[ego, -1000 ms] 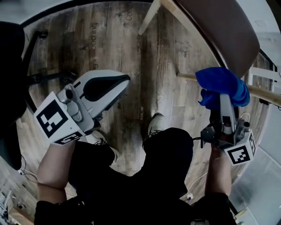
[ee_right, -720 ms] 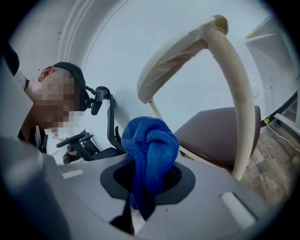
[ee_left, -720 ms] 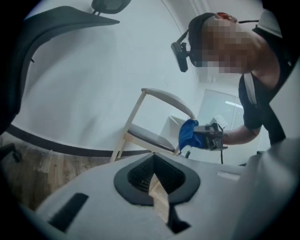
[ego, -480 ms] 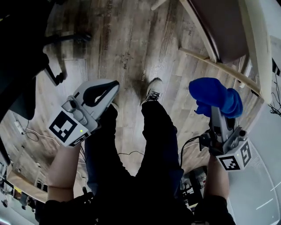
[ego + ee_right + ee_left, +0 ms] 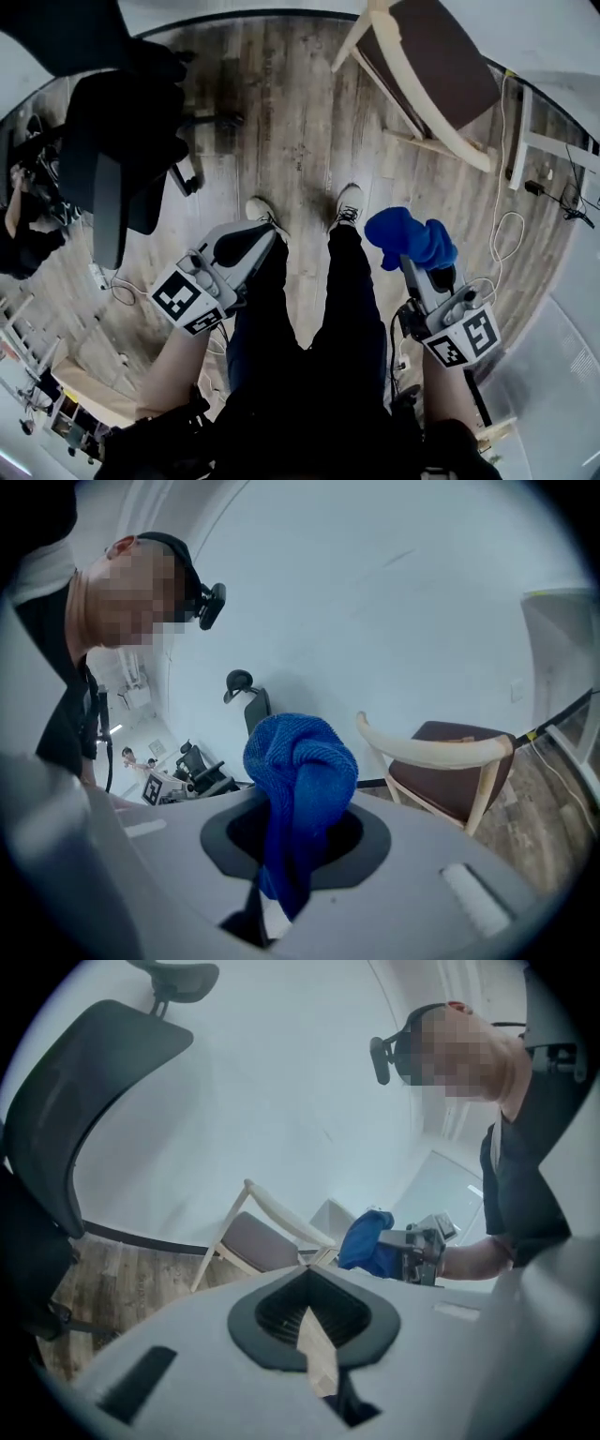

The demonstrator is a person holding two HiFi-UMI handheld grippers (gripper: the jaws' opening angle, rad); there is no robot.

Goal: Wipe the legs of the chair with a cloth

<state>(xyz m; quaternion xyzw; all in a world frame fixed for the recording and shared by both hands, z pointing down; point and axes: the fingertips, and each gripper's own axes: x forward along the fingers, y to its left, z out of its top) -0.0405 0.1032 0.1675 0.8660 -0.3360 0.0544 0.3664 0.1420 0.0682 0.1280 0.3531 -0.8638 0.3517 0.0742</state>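
Now the person stands with both arms lowered in front of the body, one outside each thigh, the tools angled forward over the grey-brown wood-plank floor (image 5: 300, 141). The right hand-held gripper (image 5: 411, 266) pinches a bunched blue terry cloth (image 5: 408, 236), which bulges out beyond its jaws. The left hand-held gripper (image 5: 255, 242) has its jaws drawn together and carries nothing. The pale wooden chair with a brown padded seat (image 5: 436, 61) stands ahead, well apart from the cloth. A black office chair (image 5: 122, 141) stands off to the left.
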